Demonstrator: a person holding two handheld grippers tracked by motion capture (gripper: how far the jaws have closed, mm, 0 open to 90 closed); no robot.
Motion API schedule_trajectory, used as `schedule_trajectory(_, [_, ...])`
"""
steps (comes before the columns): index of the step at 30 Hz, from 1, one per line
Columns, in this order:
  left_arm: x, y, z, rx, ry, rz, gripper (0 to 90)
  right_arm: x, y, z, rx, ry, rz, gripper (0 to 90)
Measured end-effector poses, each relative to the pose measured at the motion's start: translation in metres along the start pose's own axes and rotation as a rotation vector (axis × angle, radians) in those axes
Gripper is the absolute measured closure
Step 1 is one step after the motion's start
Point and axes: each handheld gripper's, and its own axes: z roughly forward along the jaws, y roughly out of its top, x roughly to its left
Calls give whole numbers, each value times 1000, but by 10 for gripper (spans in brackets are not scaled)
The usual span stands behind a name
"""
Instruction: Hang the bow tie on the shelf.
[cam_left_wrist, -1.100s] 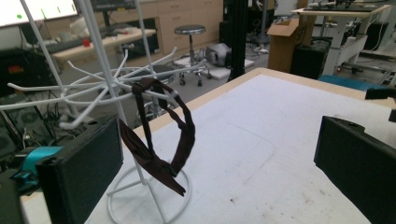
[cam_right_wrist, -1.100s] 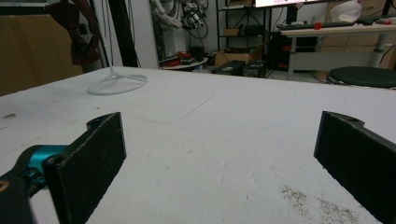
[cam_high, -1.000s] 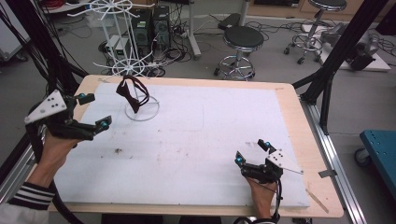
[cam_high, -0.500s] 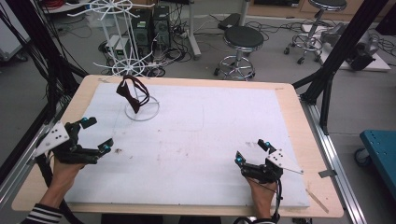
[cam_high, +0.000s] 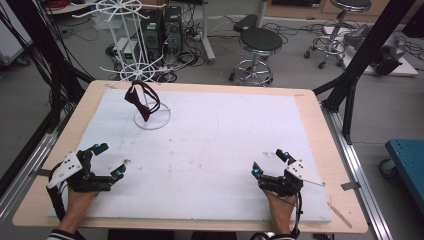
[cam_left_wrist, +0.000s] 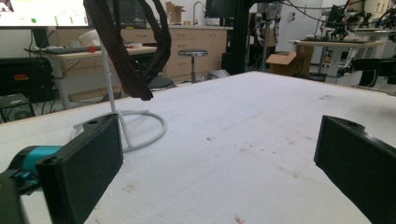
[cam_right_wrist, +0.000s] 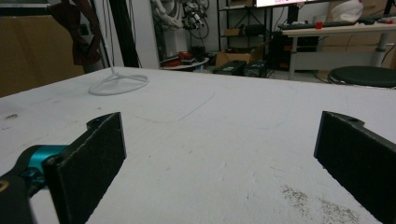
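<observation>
A dark maroon strap hangs from a thin white stand with a ring base at the table's far left; the strap and its ring base stand just ahead of my left gripper's jaws. My left gripper rests low on the white mat near the front left corner, open, with nothing between its fingers. My right gripper sits on the mat at the front right, also open and empty. The strap and the ring base show far off to its left.
The white mat covers a wooden table; it carries faint stains and pencil lines. Behind the table stand a white wire rack, a black stool and cables on the floor. A blue cart is at the right.
My left gripper has come down and back from beside the table's left edge to the mat near the front left corner, still open. The right gripper has stayed put.
</observation>
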Motion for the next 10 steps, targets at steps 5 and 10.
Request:
schedule_trajectory(5, [-1, -7, -4, -54, 5, -9, 17, 0, 0, 0, 1, 0, -2, 15])
schedule_trajectory(10, [-2, -8, -3, -47, 9, 2, 17, 1, 0, 0, -1, -6, -2, 15])
